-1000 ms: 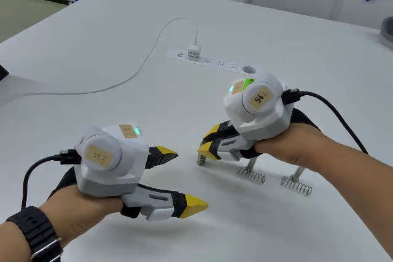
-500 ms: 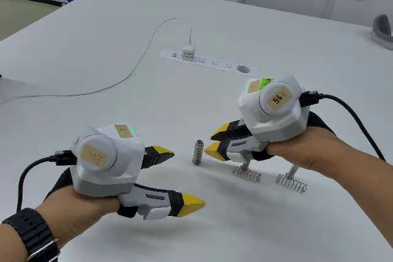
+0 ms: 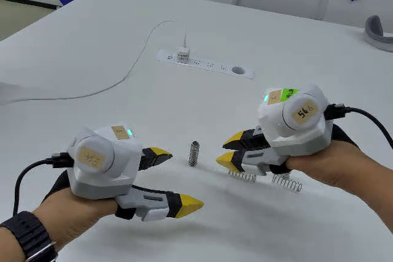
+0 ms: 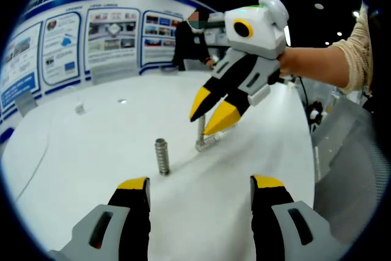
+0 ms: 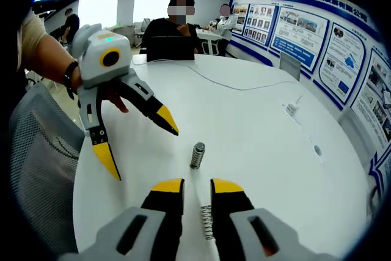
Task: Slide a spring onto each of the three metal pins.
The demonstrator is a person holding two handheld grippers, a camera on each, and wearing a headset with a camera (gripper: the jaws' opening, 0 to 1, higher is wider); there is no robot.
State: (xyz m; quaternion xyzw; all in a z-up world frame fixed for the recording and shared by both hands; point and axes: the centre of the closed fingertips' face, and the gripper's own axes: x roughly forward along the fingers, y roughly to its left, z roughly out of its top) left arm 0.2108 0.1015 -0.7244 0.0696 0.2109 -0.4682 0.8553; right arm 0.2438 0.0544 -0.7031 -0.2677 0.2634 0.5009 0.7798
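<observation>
Power strip and white cable on table

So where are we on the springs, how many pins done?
One done: a spring sits on its upright pin. Nothing in hand: left gripper and right gripper are both open and empty. Left to do: two springs lie flat on the table by the right gripper.

Between the left gripper and the right gripper, one upright spring-wrapped grey metal pin blocks the gap. Two coiled wire springs lie flat just under the right gripper. The white tabletop to the left is open. A long white power strip lies well behind.
</observation>
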